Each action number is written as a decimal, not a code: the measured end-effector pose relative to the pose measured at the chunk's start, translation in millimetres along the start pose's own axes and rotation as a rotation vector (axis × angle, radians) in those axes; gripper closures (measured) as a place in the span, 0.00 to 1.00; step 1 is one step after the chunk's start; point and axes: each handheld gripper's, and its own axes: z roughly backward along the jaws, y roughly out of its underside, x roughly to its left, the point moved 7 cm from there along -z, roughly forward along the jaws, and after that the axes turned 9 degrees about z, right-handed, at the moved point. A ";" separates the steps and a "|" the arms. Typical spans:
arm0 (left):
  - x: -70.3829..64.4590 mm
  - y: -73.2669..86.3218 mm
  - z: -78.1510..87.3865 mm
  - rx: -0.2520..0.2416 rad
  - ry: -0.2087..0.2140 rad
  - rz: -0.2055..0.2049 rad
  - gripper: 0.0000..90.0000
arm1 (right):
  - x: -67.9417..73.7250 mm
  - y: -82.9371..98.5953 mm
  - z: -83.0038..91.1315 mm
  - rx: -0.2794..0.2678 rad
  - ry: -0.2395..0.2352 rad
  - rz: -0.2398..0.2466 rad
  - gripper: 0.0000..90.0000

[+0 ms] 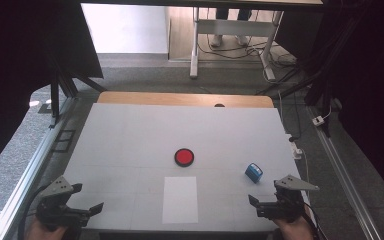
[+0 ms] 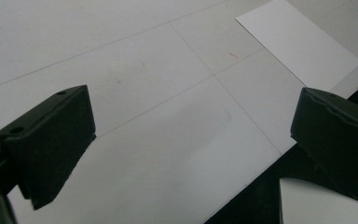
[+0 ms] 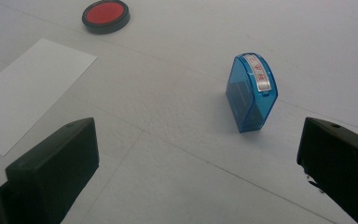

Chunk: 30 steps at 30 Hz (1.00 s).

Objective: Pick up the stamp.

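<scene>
At the near left corner of the white table [image 1: 130, 130], the left gripper [image 1: 91, 209] hovers low with its black jaws spread wide and nothing between them. In the left gripper view the gap looks onto bare tabletop, with a corner of the white rectangular sheet of paper [image 2: 298, 44] farther off.

That sheet of paper [image 1: 180, 199] lies flat near the table's front edge, about midway between the two hands, and its surface looks blank. Just beyond it sits the round red ink pad in its black rim [image 1: 184, 157], uncovered and apart from the paper.

Farther right, the small translucent blue plastic stamp with a printed label strip [image 1: 253, 172] stands on the table by itself, touching neither pad nor paper. The right gripper view shows the stamp [image 3: 251, 91] a little ahead of the jaws and lying closer to the right-hand jaw than the left-hand one.

At the near right corner, the right gripper [image 1: 256, 205] is also wide open and empty, close to the stamp but clear of it.

Judged from this layout, the stamping work appears to be at its very start: no item is gripped, and the paper carries no visible mark. Grasping the stamp, inking it on the pad and pressing it onto the sheet would all seem to remain.
</scene>
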 end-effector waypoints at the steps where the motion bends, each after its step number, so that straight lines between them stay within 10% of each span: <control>1: 0.0 0.0 0.0 0.000 0.000 0.000 0.00 | 0.3 -0.1 -0.3 0.000 0.000 0.002 0.00; 30: 0.3 0.0 -1.0 0.005 0.007 0.001 0.00 | 8.4 -13.7 -13.9 0.034 -0.030 0.050 0.00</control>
